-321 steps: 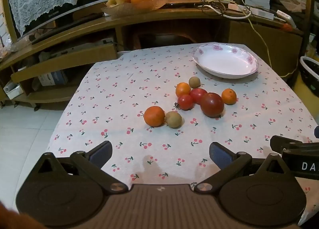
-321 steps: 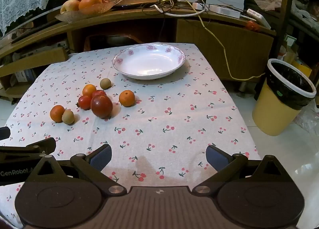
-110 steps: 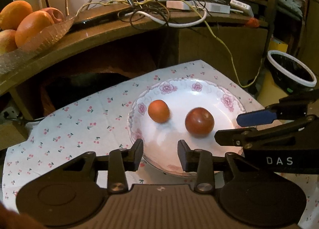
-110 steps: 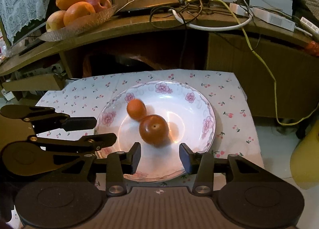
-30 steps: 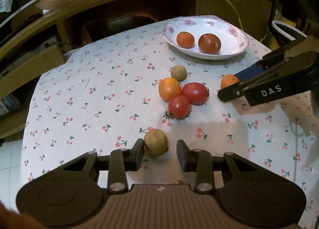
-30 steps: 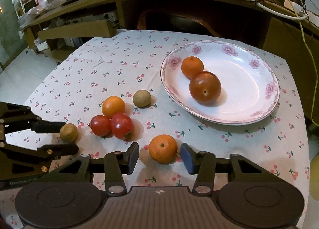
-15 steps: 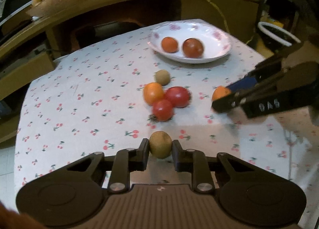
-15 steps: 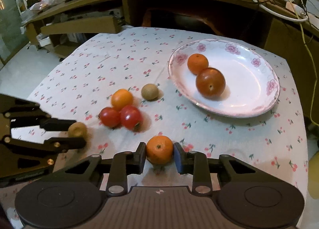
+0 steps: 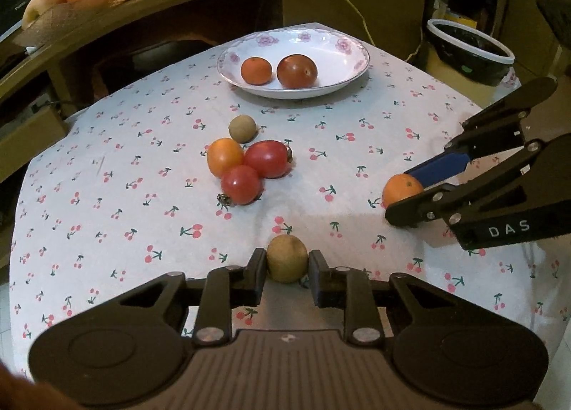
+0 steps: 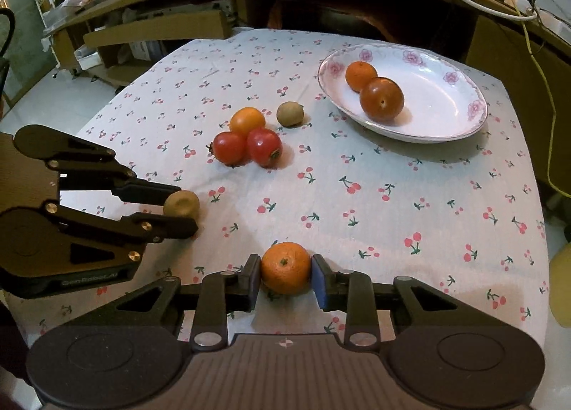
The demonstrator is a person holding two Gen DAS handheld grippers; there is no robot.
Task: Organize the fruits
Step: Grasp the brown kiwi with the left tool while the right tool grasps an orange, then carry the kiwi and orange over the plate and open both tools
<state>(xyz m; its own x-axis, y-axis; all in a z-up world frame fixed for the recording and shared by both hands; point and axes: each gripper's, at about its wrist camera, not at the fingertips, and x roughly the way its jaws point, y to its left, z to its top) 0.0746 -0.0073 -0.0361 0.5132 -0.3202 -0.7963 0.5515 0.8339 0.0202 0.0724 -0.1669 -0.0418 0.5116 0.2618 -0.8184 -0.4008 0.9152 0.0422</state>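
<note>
Counting the fruit: eight pieces show. Two lie in the flowered plate (image 9: 335, 83) at the far side of the desk (image 9: 107, 203), a small orange (image 9: 256, 70) beside a dark red tomato (image 9: 297, 71). Four sit in a cluster mid-cloth: an orange tomato (image 9: 225, 156), two red tomatoes (image 9: 268, 158) (image 9: 241, 184) touching it, and a brown fruit (image 9: 242, 128) just behind. One more brown fruit (image 9: 287, 258) sits pinched in the left claw (image 9: 287, 276), pads against both its sides, though the jaws are easing apart. One mandarin (image 10: 285, 268) sits between the pads of the right claw (image 10: 285, 283), likewise pressed on both sides while those jaws widen slightly. Both held fruits are at the near edge of the cherry-print cloth, well apart from the plate.
</note>
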